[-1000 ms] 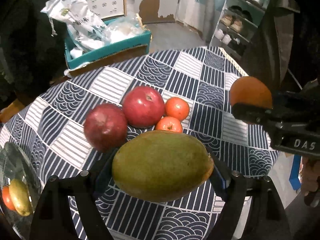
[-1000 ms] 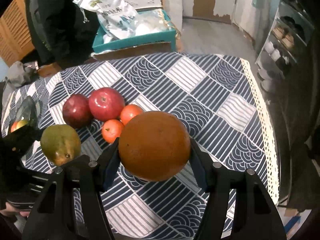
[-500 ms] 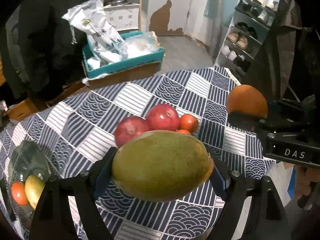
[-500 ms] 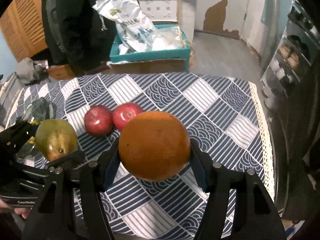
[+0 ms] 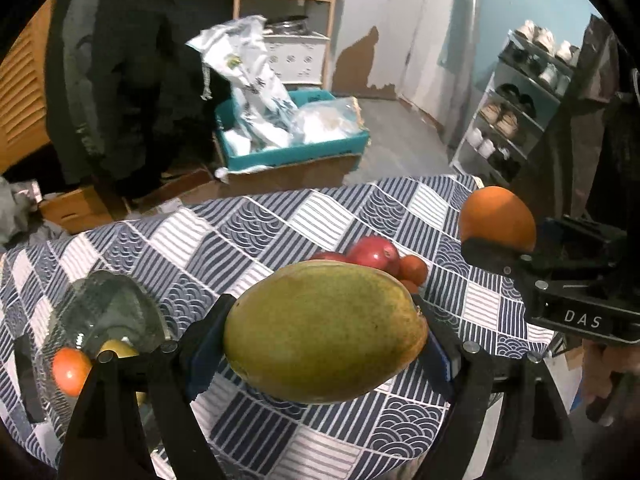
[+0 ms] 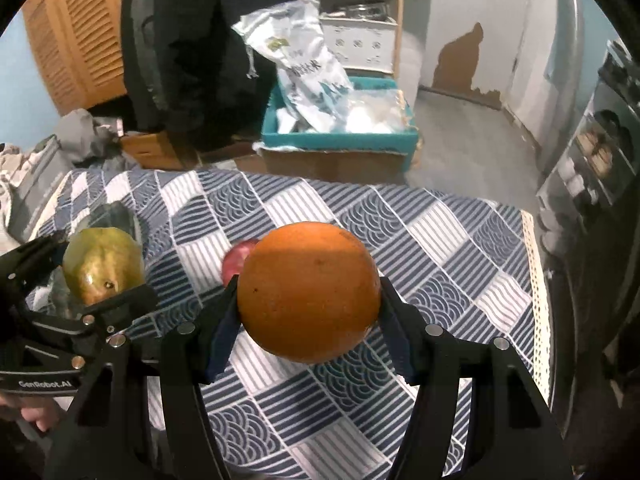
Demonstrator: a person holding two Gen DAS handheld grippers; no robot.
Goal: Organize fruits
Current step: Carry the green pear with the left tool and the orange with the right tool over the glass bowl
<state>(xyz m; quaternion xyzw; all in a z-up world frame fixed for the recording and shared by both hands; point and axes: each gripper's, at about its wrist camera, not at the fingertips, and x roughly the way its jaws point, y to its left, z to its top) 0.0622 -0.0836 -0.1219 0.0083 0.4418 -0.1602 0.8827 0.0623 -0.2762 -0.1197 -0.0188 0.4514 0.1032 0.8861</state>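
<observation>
My left gripper (image 5: 320, 344) is shut on a big green-yellow mango (image 5: 324, 330), held in the air above the patterned table (image 5: 248, 232); the same mango (image 6: 104, 266) shows at the left of the right wrist view. My right gripper (image 6: 308, 304) is shut on a large orange (image 6: 308, 292), also lifted off the table; this orange (image 5: 496, 216) appears at the right of the left wrist view. Red apples (image 5: 374, 252) and small tangerines (image 5: 412, 270) lie on the cloth behind the mango. A clear glass bowl (image 5: 108, 308) at the left holds a small orange fruit (image 5: 70, 372) and a yellow one.
Beyond the table stand a teal box (image 5: 292, 148) stuffed with plastic bags on a cardboard box, dark hanging coats (image 5: 132, 60), a wooden shelf unit and a shoe rack (image 5: 516, 112) at the right. The table's right edge has a lace trim (image 6: 536, 300).
Both grippers have risen and drawn back from the table with their fruits. The apples and tangerines now look smaller and partly hidden, and the glass bowl has come further into view.
</observation>
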